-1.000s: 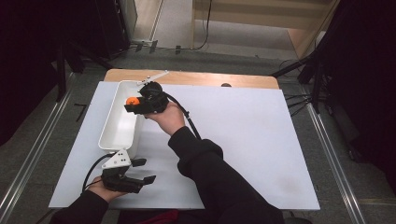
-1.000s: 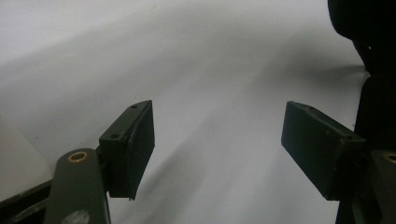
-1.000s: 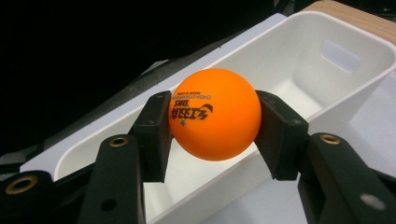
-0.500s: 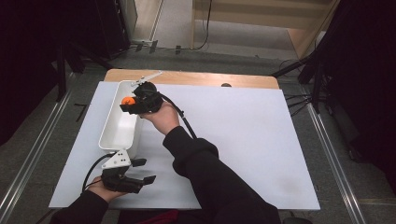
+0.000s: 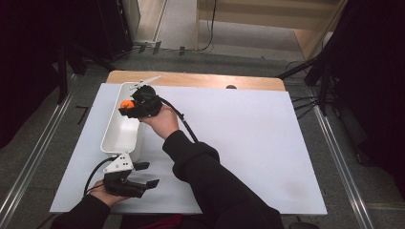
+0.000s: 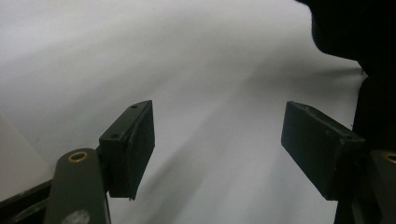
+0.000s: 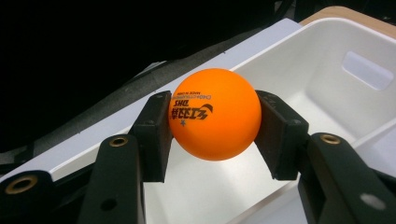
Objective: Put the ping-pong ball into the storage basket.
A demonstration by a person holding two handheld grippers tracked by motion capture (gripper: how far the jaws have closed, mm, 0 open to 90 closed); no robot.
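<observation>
Orange plastic table-tennis ball sits squeezed between the two black jaws of the right gripper, one pad on each side of its widest part. A ball has no long axis, but its black printed logo gives a direction: the print faces the camera of the right gripper view, it is upside down there, and it lies toward the left pad. About half of the ball rises above the pad tops, and the lower part bulges a little below them.

From the high view, the ball and the right gripper are above the far end of a long white plastic bin, which has a slot handle in its end wall. The bin lies on a white sheet covering the wooden table, with its long side running away from the person.

Closer to the person, the left gripper is at the near edge of the sheet, just beside the near end of the bin. Its jaws stand wide apart, and only the bare white sheet is seen between the pads.
</observation>
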